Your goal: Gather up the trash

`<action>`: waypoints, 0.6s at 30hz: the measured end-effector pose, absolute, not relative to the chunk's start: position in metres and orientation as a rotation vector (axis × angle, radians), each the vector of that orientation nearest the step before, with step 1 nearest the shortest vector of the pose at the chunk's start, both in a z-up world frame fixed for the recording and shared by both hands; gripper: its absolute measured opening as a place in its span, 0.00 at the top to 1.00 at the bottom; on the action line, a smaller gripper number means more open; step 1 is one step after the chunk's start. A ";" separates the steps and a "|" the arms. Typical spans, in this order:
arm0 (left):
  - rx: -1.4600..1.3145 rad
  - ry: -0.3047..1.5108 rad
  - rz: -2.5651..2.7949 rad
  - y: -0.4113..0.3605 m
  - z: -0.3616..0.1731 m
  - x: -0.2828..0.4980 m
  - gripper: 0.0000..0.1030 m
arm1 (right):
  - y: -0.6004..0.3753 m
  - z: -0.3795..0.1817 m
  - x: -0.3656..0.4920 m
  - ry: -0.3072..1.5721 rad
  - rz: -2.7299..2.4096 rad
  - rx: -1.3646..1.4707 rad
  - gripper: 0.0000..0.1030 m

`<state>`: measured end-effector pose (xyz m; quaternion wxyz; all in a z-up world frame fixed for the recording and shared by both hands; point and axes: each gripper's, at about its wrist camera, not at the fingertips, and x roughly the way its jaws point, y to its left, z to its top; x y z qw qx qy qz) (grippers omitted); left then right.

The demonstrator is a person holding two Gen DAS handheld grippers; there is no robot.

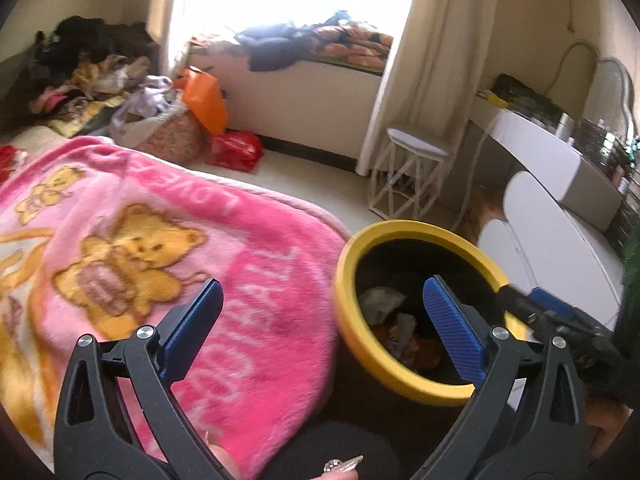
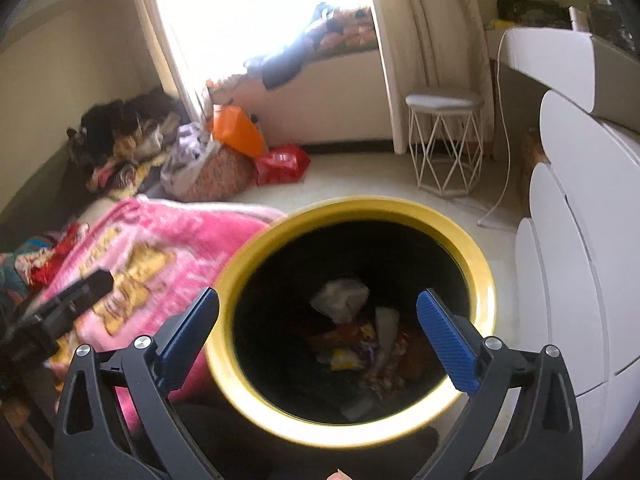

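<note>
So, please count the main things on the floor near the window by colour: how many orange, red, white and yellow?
Orange: 1, the bag
Red: 1, the plastic bag
White: 1, the stool
Yellow: 1, the trash bin, closest to the cameras
Total: 4

Both wrist cameras are looking down past their own fingers; the right one is sitting nearer the yellow-rimmed round bin (image 2: 478, 256), both sharing the pink fleece blanket (image 1: 256, 264).
</note>
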<state>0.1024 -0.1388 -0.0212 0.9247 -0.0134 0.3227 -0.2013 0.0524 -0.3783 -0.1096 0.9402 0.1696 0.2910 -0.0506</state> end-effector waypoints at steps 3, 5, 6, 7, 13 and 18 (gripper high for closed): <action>-0.023 0.627 -0.382 -0.123 -0.021 0.091 0.10 | -0.366 -0.104 0.042 0.513 -0.112 0.356 0.06; -0.016 0.606 -0.357 -0.113 -0.021 0.083 0.10 | -0.358 -0.103 0.036 0.474 -0.118 0.345 0.06; -0.017 0.601 -0.348 -0.110 -0.021 0.081 0.10 | -0.352 -0.103 0.032 0.454 -0.121 0.333 0.06; -0.018 0.594 -0.337 -0.106 -0.021 0.078 0.10 | -0.348 -0.102 0.030 0.443 -0.126 0.327 0.06; -0.029 0.536 -0.274 -0.080 -0.020 0.064 0.10 | -0.325 -0.104 0.020 0.394 -0.113 0.260 0.06; -0.032 0.535 -0.263 -0.069 -0.023 0.060 0.10 | -0.313 -0.102 0.013 0.352 -0.103 0.226 0.06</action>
